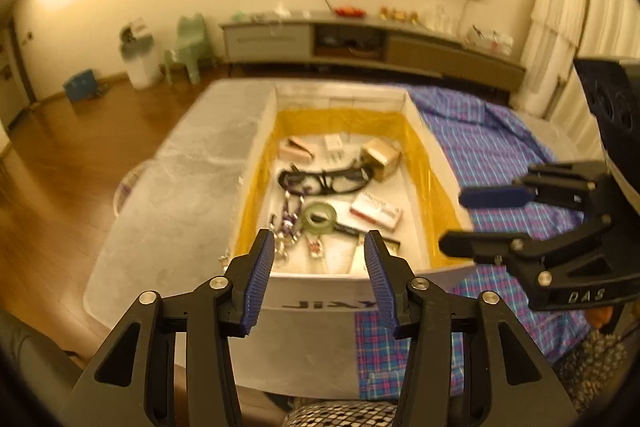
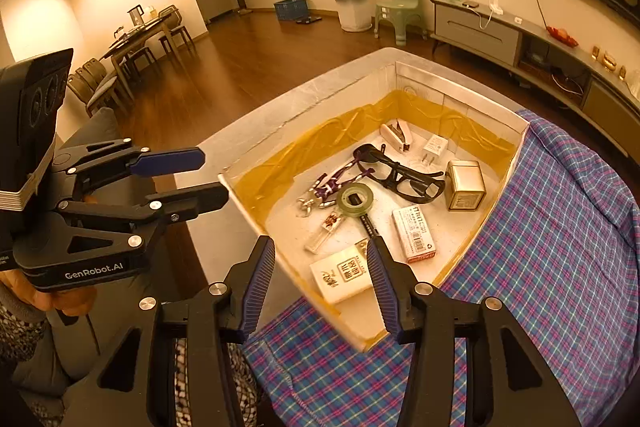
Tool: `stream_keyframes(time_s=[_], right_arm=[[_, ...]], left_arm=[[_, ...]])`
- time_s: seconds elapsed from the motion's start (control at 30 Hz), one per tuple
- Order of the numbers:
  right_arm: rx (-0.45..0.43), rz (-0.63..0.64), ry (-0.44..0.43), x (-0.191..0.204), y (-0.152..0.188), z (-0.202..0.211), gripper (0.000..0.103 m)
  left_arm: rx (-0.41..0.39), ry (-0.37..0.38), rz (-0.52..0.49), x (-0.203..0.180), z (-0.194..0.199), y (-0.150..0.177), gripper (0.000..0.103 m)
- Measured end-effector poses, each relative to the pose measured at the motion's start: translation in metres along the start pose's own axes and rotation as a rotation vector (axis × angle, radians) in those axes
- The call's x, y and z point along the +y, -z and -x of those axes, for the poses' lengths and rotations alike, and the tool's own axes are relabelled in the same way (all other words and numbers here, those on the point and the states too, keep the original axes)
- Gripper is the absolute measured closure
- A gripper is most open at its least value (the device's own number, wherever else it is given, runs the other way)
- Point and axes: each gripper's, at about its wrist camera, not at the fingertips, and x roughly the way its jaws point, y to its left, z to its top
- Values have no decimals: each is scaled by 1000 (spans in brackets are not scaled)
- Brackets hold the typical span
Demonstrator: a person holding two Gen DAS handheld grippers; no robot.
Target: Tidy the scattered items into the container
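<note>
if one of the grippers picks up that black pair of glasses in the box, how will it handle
The glasses look like a thin plastic frame, so probably light but easy to twist or scratch if squeezed on the lenses. One temple seems to lie under the purple lanyard end, so it may drag that along. Lying flat in the box, they should not roll.

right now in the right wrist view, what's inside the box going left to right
purple lanyard → tape roll → glasses → gold tin, all lying in the box
</note>
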Motion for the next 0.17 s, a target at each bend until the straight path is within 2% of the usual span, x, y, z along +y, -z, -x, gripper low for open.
stream_keyframes(time_s=[0.17], right_arm=[[-9,-10,-3,8,9,7,53]], left_arm=[[23,15,9,-5,9,8,52]])
